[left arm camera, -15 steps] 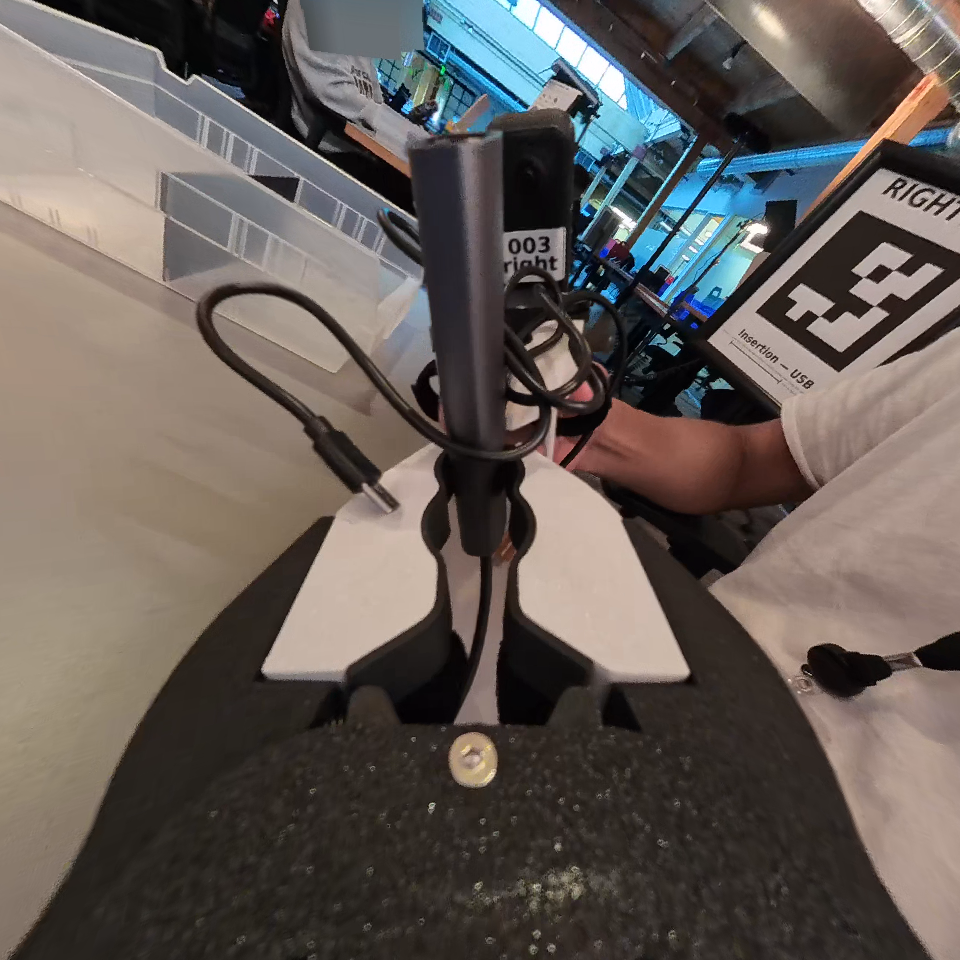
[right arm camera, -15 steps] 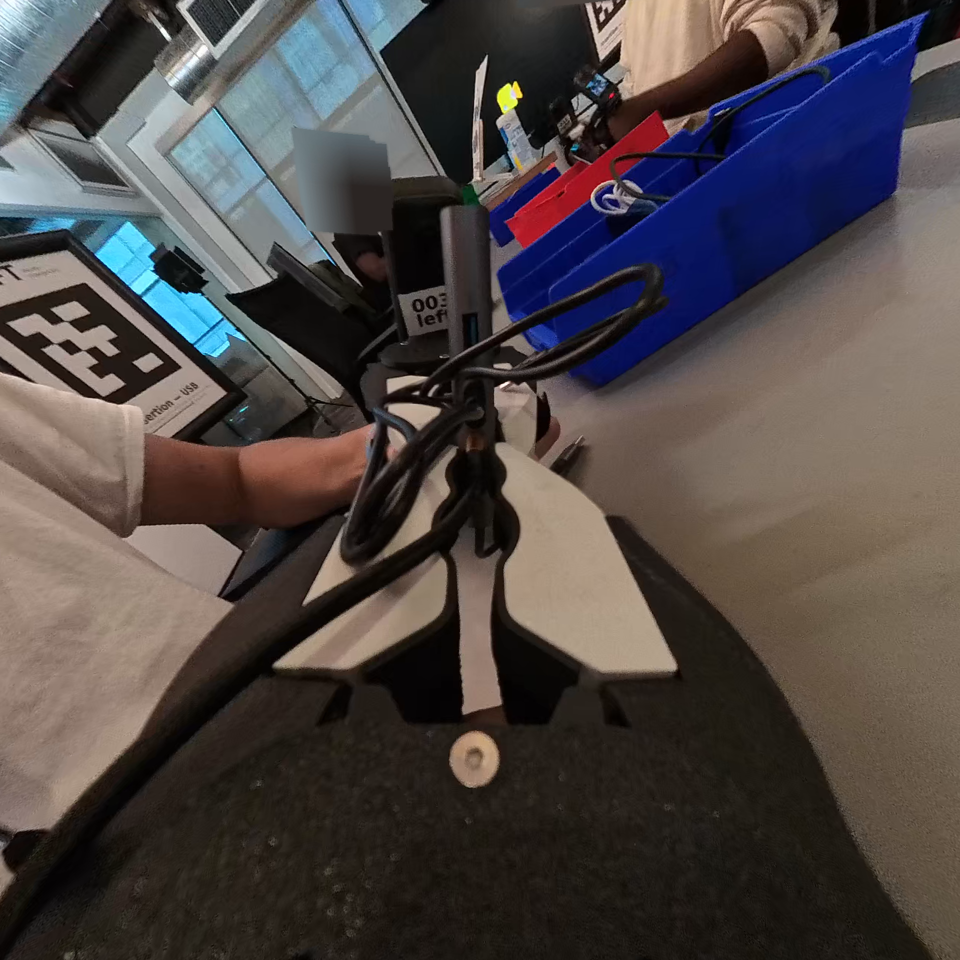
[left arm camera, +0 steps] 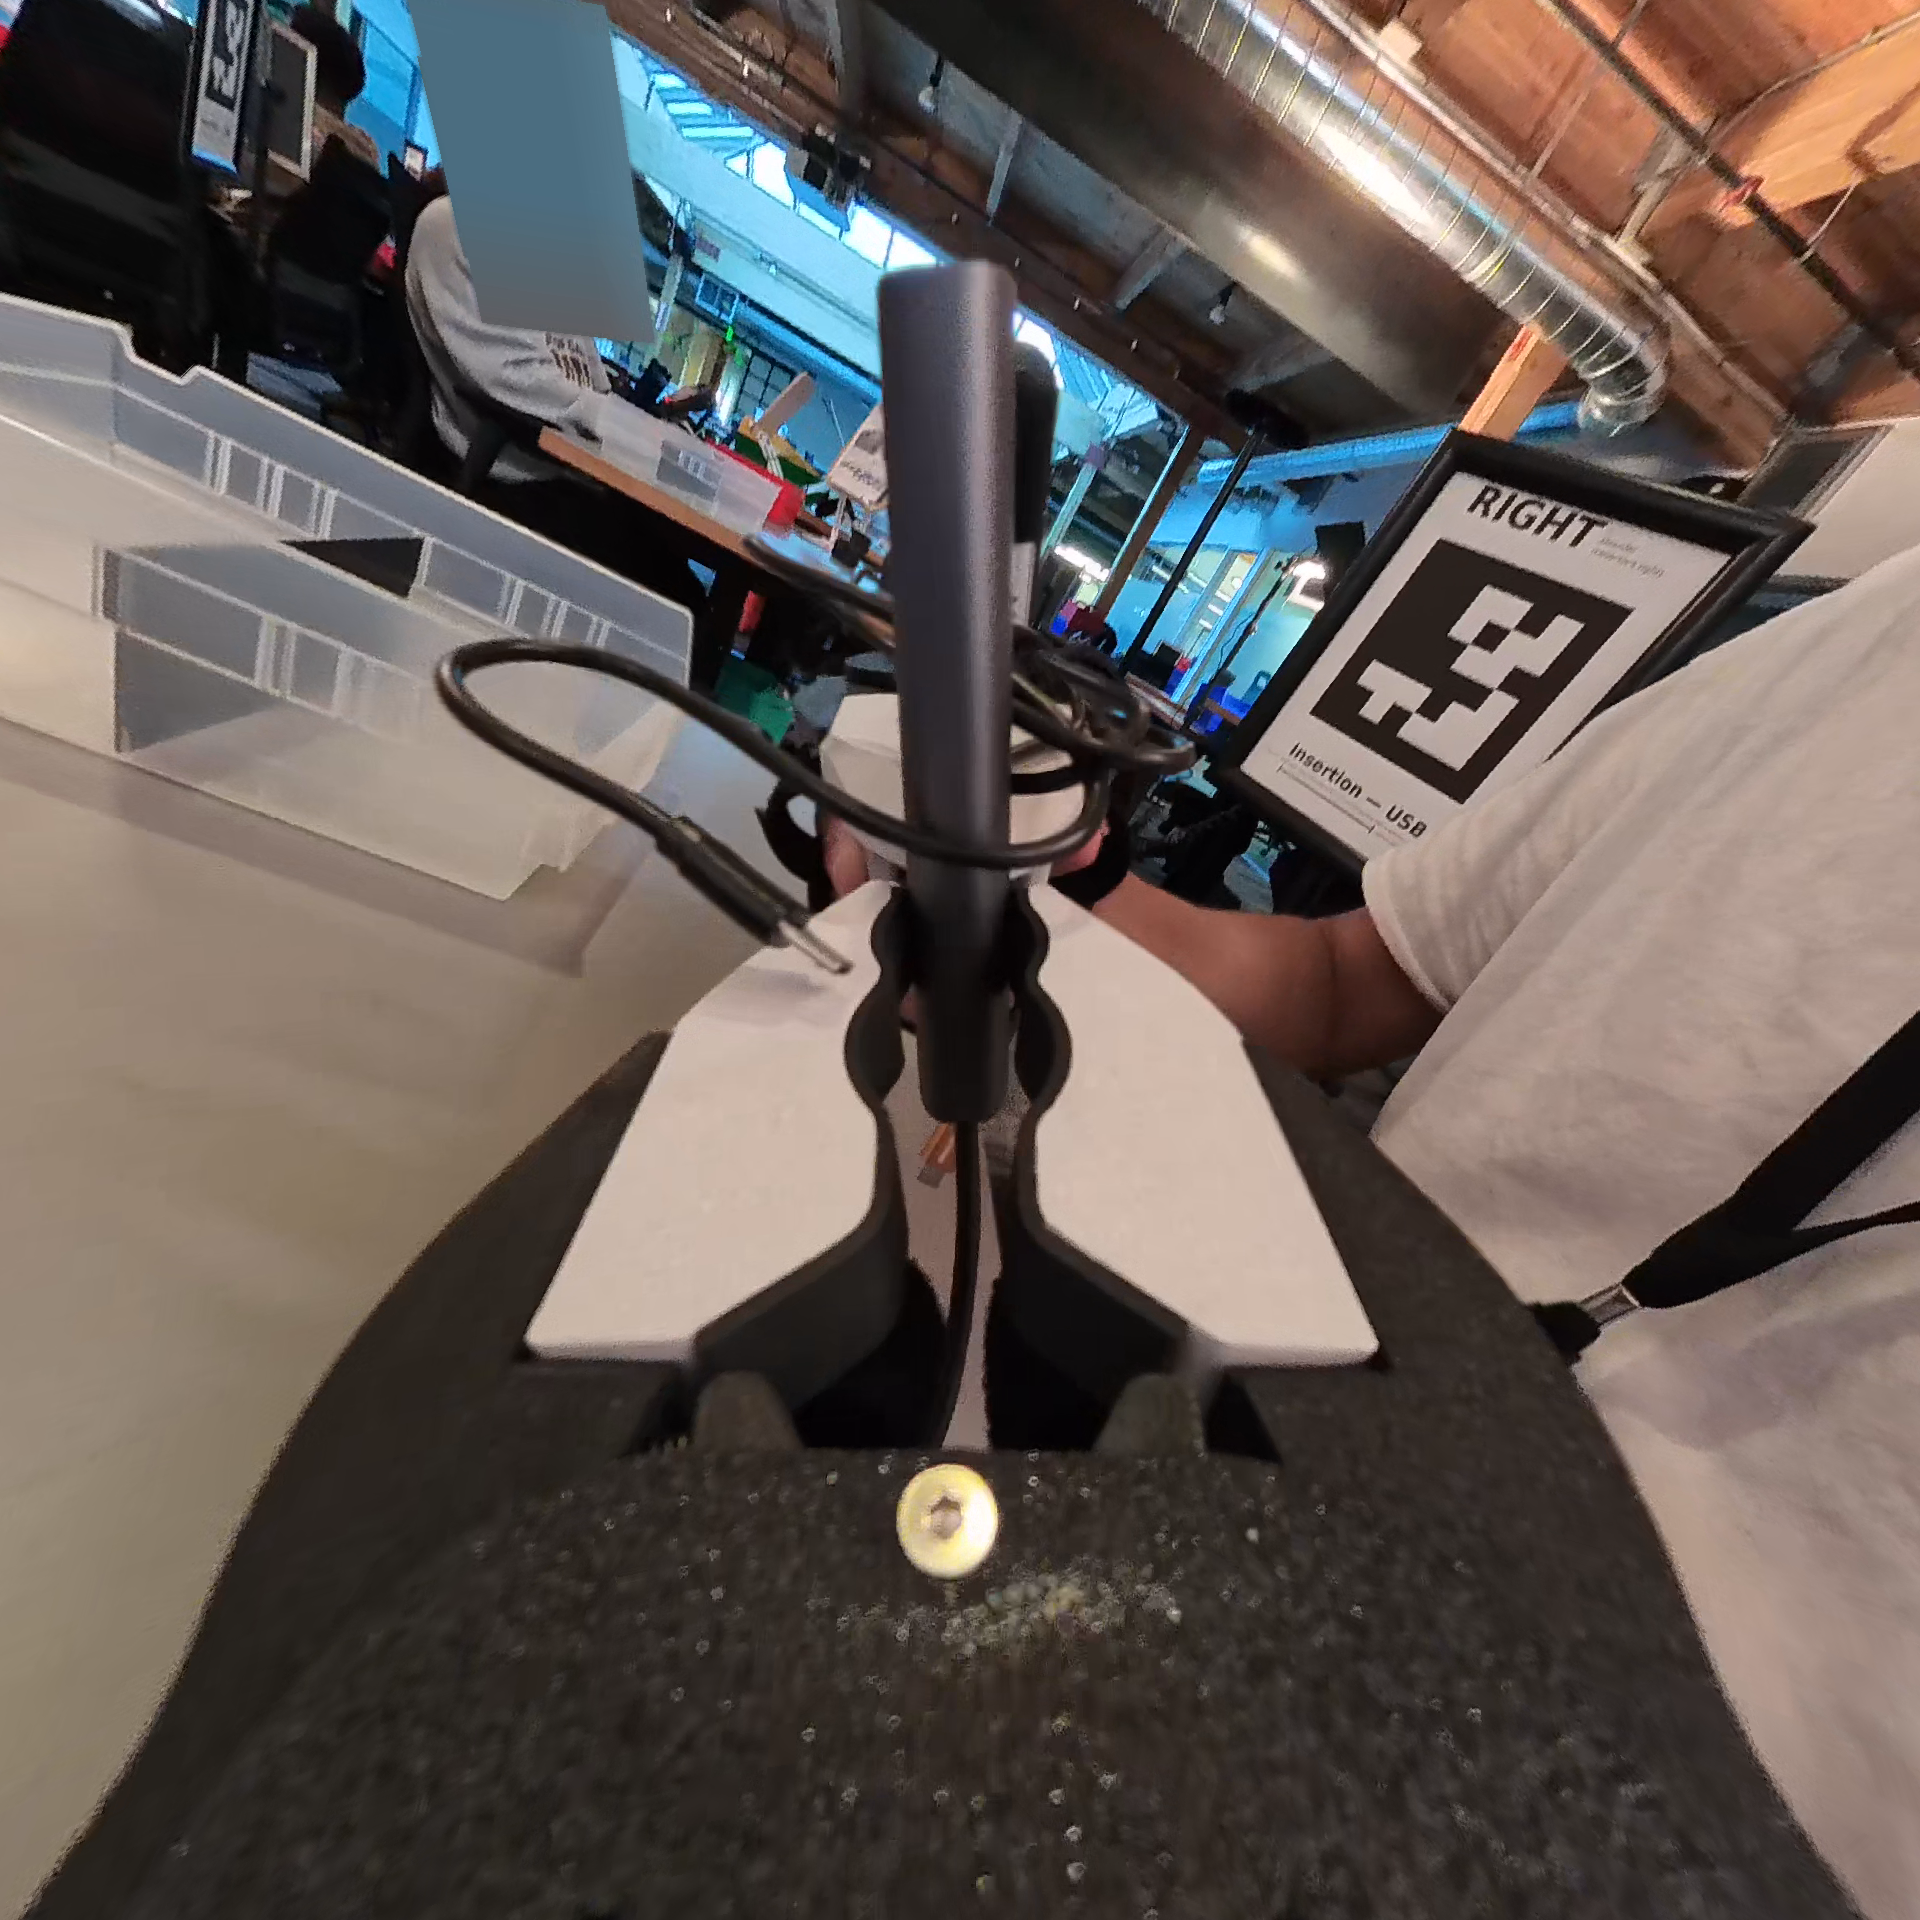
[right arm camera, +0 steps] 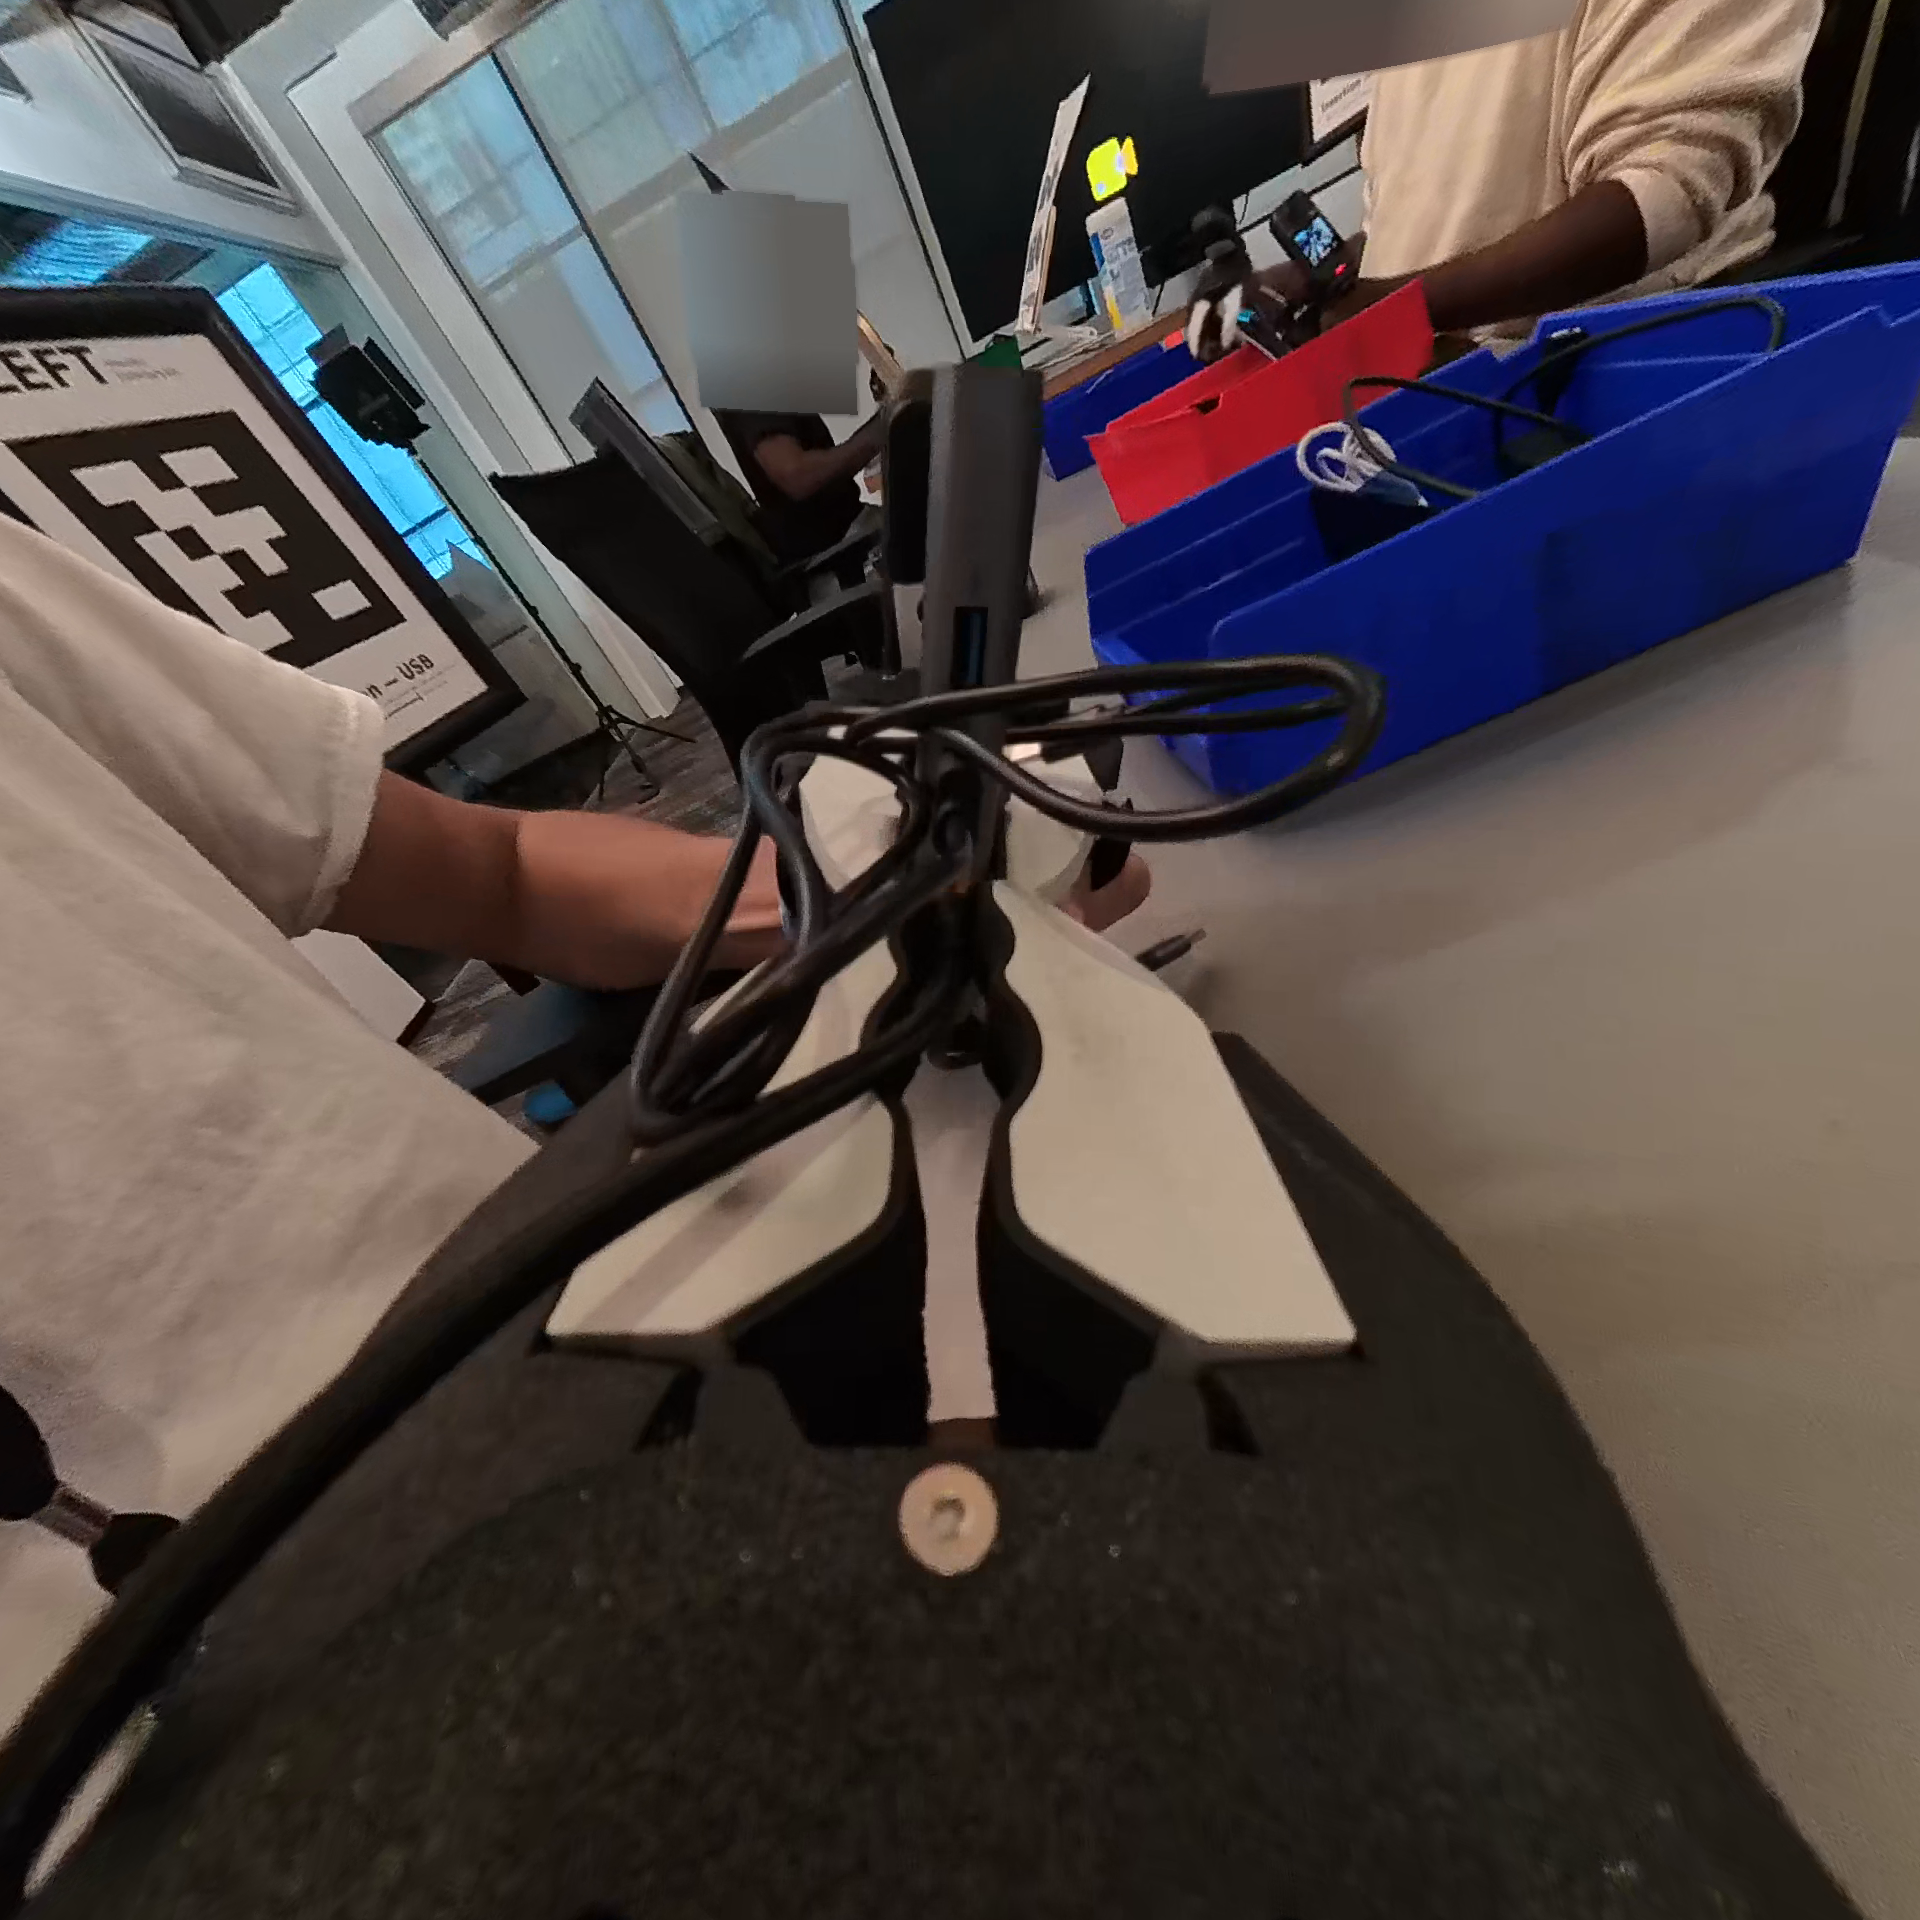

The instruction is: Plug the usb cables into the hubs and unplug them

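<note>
The left gripper (left arm camera: 961, 997) is clamped on the lower end of the grey hub (left arm camera: 951, 644), which stands upright over the pale table (left arm camera: 260, 1091). Left of the hub, a loose plug (left arm camera: 774, 930) dangles off the hub's thin lead. Right of the hub, the right gripper (right arm camera: 951, 1023) pinches a tangled black cable (right arm camera: 1143, 717). To plug in well, I'd hold the hub steady and line the connector up square with its blue port (right arm camera: 971, 634). The tangle hides that connector.
</note>
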Motion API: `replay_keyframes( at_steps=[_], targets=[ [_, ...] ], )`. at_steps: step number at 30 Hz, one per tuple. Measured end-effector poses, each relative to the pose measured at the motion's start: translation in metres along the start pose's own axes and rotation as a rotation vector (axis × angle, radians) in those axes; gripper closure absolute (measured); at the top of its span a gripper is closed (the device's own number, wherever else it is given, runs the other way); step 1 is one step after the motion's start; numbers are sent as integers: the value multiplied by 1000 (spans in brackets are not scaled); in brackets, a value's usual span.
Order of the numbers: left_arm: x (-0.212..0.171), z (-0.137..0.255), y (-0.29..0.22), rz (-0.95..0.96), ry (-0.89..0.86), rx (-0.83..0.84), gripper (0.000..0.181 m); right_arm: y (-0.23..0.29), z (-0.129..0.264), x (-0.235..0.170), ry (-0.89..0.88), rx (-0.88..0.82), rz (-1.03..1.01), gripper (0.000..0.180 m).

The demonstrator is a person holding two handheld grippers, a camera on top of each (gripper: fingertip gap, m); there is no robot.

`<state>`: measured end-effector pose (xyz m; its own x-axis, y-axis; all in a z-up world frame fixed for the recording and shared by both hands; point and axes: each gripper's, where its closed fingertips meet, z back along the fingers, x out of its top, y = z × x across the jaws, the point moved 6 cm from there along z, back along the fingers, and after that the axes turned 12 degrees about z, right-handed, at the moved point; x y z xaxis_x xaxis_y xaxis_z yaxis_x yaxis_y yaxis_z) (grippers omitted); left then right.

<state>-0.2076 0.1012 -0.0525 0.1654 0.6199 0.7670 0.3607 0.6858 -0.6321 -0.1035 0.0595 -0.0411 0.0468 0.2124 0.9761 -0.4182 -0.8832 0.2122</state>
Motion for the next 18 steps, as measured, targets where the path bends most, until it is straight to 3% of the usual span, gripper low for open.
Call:
replay_keyframes(
  at_steps=[3, 4, 6, 7, 10, 14, 16, 18],
  targets=[
    [3, -1, -5, -17, -38, -13, 163, 2, 3, 4, -28, 6, -8, 173],
    [14, 10, -6, 6, -138, -47, 164, 0, 11, 9, -96, -11, -38, 173],
    [41, 56, 4, 34, -328, -25, 164, -26, 66, 29, -295, -133, -98, 173],
    [41, 62, 10, 12, -310, 30, 163, -28, 80, 35, -262, -209, -3, 173],
    [33, 35, 1, -61, -178, 35, 163, -6, 62, 57, 5, -259, 238, 173],
    [27, 31, 8, -26, -133, 72, 164, -61, 133, 100, 110, -700, 206, 173],
    [19, 30, 15, -2, -109, 106, 164, -96, 167, 109, 319, -953, 279, 173],
    [16, 25, 15, -1, -93, 111, 164, -126, 188, 111, 544, -1103, 334, 173]
  ],
)
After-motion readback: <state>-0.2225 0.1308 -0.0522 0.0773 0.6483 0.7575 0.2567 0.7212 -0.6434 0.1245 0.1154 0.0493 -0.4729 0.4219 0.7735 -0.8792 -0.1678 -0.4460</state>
